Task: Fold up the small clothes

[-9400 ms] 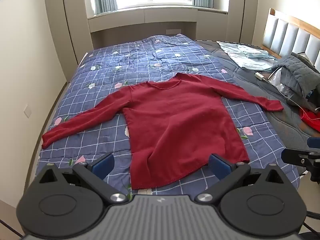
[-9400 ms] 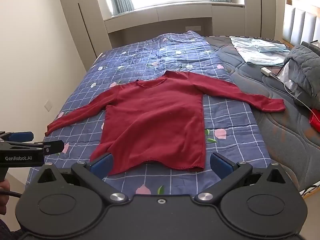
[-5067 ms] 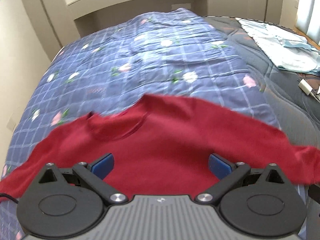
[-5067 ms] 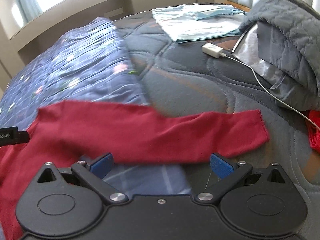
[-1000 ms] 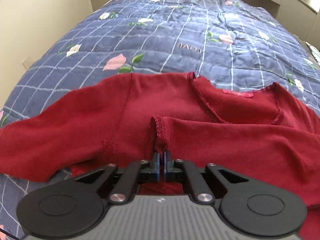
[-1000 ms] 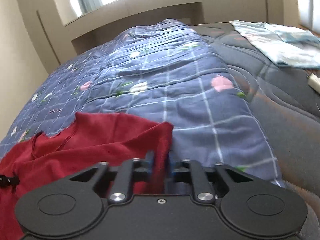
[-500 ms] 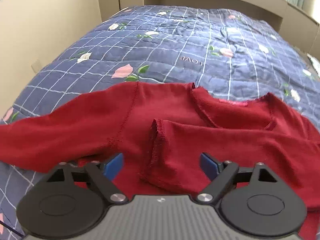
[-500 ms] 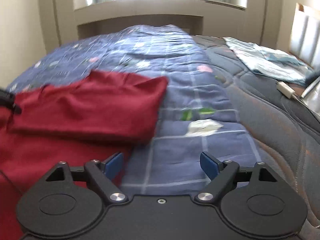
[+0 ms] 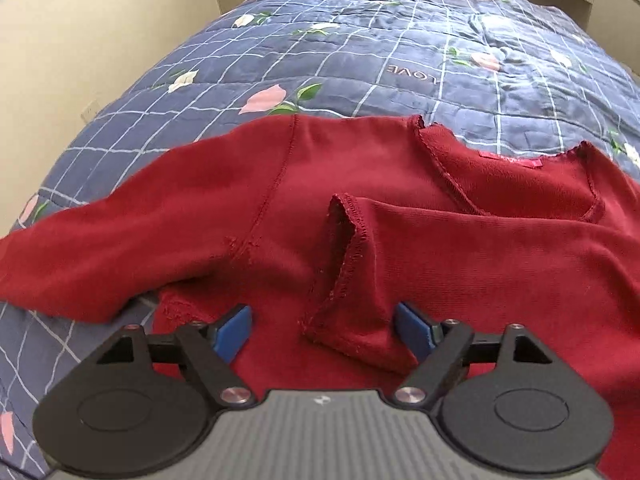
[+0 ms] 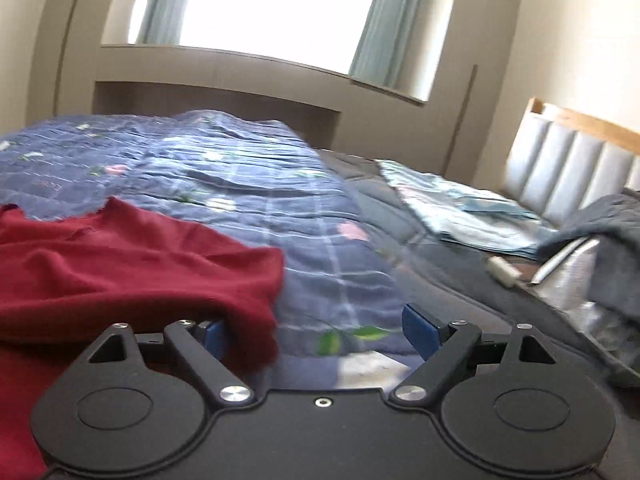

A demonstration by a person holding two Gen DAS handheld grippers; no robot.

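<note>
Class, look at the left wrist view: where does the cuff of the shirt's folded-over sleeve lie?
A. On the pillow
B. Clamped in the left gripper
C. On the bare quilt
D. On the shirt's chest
D: the cuff lies on the red shirt below the neckline, and the left gripper is open around it.

Left claw [image 9: 322,328] spread wide over a dark red knit long-sleeved top [image 9: 248,216], blue fingertips [image 9: 234,328] flanking the stitched cuff [image 9: 348,264] of a sleeve folded across the chest. Beneath, a navy checked floral quilt [image 9: 360,52].
</note>
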